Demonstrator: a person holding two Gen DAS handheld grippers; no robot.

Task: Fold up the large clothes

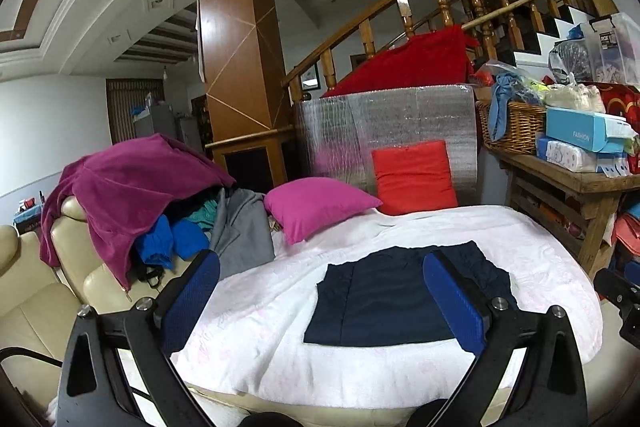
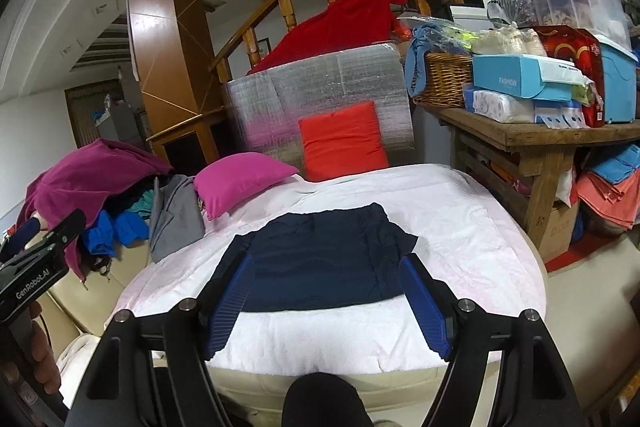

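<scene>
the navy garment (image 1: 394, 297) lies flat on the white blanket (image 1: 280, 359), straight ahead of and below both grippers, roughly centred so each side can be reached. it looks already folded into a compact block, with what seem to be sleeves tucked in along the sides, so i judge this piece is nearly done or awaiting a last fold.

the left gripper (image 1: 320, 301) hangs above the near edge with its jaws wide and nothing between them; the right gripper (image 2: 324, 301) does the same, also spread wide and empty. both sit clear of the cloth, probably to square up before coming down on an edge.

off to the left of the grippers a pile of clothes (image 1: 132, 195) waits on the sofa (image 1: 36, 307), likely the next pieces. a pink pillow (image 1: 316, 205) and a red pillow (image 1: 414, 177) sit beyond the garment.

what kind of garment it is stays unclear, since the dark fabric swallows seams and layers. the pile's lower items are buried under the magenta top layer.
</scene>
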